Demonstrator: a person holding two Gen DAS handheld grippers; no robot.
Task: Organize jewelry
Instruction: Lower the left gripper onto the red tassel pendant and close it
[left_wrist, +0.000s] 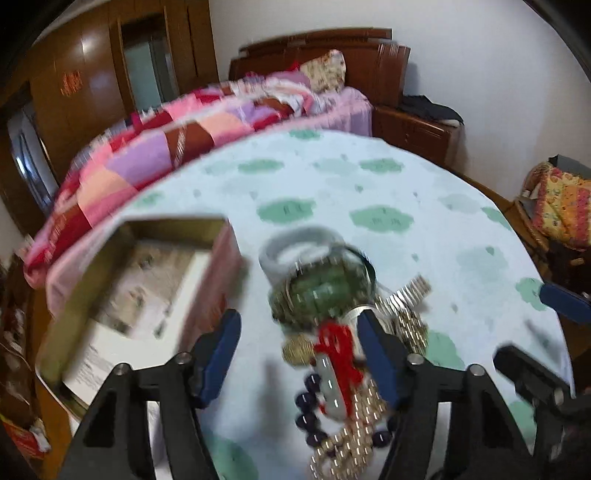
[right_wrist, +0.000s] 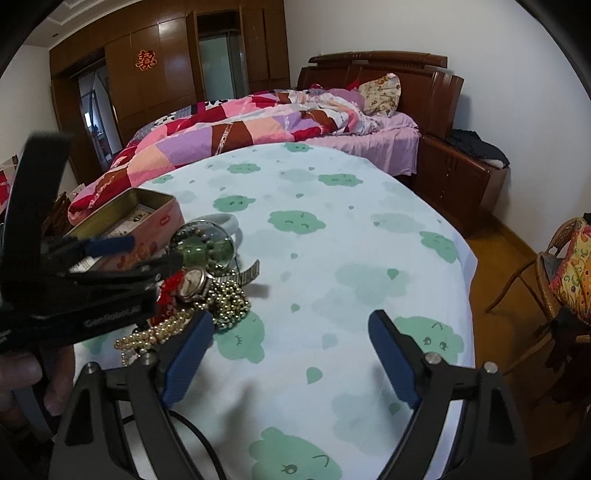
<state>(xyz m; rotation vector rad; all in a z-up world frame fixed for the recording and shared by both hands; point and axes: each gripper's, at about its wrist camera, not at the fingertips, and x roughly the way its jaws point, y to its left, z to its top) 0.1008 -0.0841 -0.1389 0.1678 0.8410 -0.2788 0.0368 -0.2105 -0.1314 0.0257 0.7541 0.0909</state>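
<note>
A jewelry pile lies on the table: a white bangle (left_wrist: 295, 240), a green bead bracelet (left_wrist: 321, 291) (right_wrist: 207, 251), a wristwatch (right_wrist: 192, 282), gold bead chains (left_wrist: 354, 435) (right_wrist: 229, 302), dark beads (left_wrist: 306, 402) and a red knotted pendant (left_wrist: 338, 350). My left gripper (left_wrist: 299, 354) (right_wrist: 140, 254) hovers low over the pile, open. The red pendant sits between its blue pads; the left pad is well clear of it. My right gripper (right_wrist: 290, 354) (left_wrist: 539, 332) is open over bare cloth, just right of the pile. An open pink tin box (left_wrist: 85, 295) (right_wrist: 162, 218) stands left of the pile.
The table carries a pale cloth with green cloud prints (right_wrist: 332, 258). Paper lies inside the tin. A bed with a patchwork quilt (right_wrist: 240, 125) is behind the table, and a wicker chair (right_wrist: 546, 280) stands at the right. A person's hand (right_wrist: 22, 369) holds the left gripper.
</note>
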